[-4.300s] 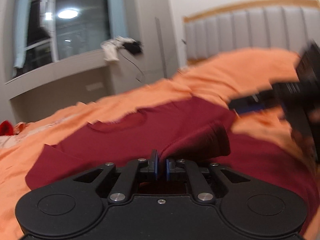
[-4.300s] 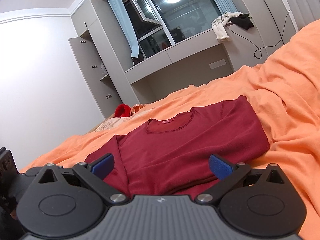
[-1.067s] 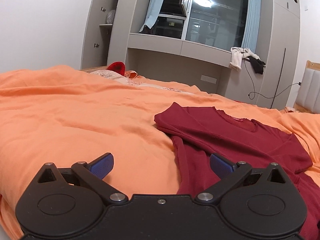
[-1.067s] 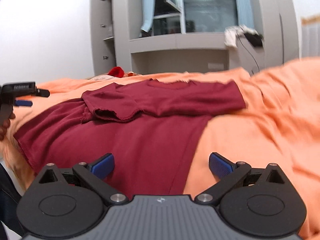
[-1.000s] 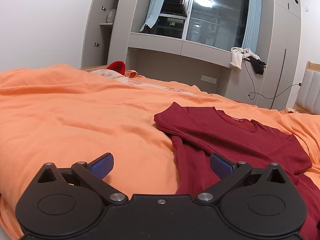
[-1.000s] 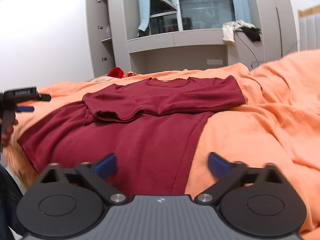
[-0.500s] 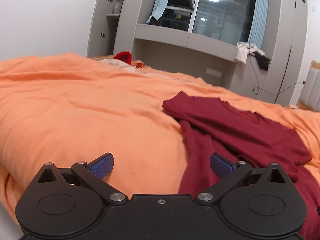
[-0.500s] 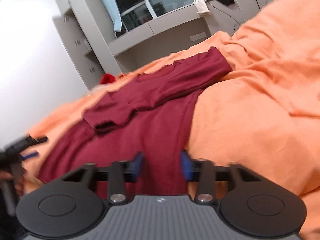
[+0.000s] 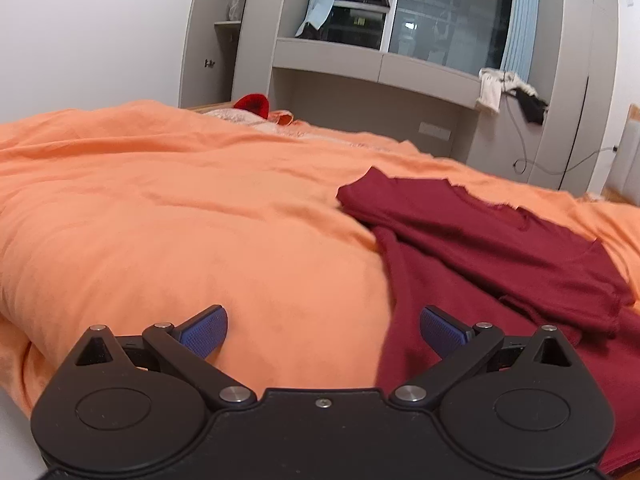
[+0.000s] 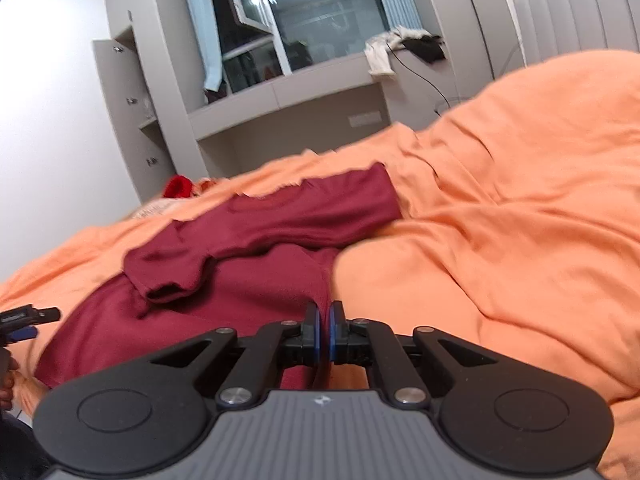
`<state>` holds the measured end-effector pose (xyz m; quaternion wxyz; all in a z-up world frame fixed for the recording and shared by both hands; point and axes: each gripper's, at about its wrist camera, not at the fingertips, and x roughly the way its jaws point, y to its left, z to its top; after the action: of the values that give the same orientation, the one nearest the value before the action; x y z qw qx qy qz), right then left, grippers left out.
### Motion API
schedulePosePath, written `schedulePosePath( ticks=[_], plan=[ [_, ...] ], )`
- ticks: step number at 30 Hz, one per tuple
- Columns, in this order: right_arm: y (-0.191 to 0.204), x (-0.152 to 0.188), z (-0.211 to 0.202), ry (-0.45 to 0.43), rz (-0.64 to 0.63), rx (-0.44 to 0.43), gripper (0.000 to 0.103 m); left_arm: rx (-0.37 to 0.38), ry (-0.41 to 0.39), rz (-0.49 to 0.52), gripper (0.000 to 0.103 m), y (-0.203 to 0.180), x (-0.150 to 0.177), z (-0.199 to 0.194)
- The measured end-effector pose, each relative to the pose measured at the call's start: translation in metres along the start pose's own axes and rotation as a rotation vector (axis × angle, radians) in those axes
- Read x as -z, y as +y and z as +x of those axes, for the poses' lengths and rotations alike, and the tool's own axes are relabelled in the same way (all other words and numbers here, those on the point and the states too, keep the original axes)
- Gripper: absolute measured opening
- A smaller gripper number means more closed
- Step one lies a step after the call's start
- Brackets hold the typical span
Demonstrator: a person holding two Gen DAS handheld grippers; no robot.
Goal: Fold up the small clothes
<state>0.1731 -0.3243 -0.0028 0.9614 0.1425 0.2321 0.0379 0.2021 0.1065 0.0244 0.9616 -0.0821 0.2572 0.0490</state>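
A dark red long-sleeved shirt [image 9: 500, 248] lies spread on the orange duvet [image 9: 180, 220], with one sleeve folded across its chest [image 10: 168, 268]. My left gripper [image 9: 322, 330] is open and hovers low over the duvet at the shirt's left edge. Its right pad [image 9: 440, 330] sits over the red cloth and its left pad over bare duvet. My right gripper [image 10: 324, 328] is shut, its pads pinched together on the shirt's lower right edge [image 10: 316, 280], where red cloth meets duvet. The left gripper [image 10: 30, 322] also shows at the far left of the right wrist view.
The duvet bulges into a rumpled mound [image 10: 520, 200] to the right of the shirt. A red item [image 9: 252, 104] lies at the far side of the bed. Behind it are grey cupboards, a window ledge with draped clothes [image 9: 504, 88] and a padded headboard [image 10: 576, 12].
The right gripper's jaws went from wide open to pinched shut at the shirt's edge, and its view tilted. The left gripper stayed open and barely shifted.
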Motion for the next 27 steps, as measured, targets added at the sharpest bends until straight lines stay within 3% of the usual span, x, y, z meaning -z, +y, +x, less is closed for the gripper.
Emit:
schedulePosePath(
  ticks=[3,7,13,16,18,19,21,23,27],
  plan=[
    [0.000,0.008,0.011,0.044,-0.014,0.021,0.004,-0.037,0.030,0.040,0.102,-0.002,0.003,0.006],
    [0.006,0.012,0.005,0.032,-0.080,0.028,0.006,-0.091,0.047,0.118,0.103,-0.011,0.008,0.011],
    [0.012,0.018,0.001,0.026,-0.169,0.045,0.010,-0.148,0.049,0.124,0.103,-0.010,0.007,0.011],
    [0.016,0.022,-0.004,0.023,-0.200,0.027,0.033,-0.137,0.025,0.103,0.102,-0.008,0.005,0.005],
    [0.020,0.024,-0.008,0.018,-0.235,0.015,0.054,-0.123,-0.004,0.089,0.102,-0.007,0.005,-0.001],
    [0.024,0.025,-0.010,0.013,-0.259,0.011,0.058,-0.118,-0.021,0.080,0.102,-0.006,0.004,-0.005],
    [0.033,0.029,-0.016,0.002,-0.327,-0.005,0.084,-0.108,-0.062,0.063,0.102,-0.005,0.005,-0.014],
    [0.047,0.036,-0.021,-0.012,-0.415,-0.021,0.099,-0.087,-0.111,0.047,0.102,-0.005,0.006,-0.024],
    [0.076,0.057,-0.023,-0.015,-0.640,-0.041,0.103,-0.034,-0.172,0.059,0.102,-0.013,0.014,-0.042]
  ],
)
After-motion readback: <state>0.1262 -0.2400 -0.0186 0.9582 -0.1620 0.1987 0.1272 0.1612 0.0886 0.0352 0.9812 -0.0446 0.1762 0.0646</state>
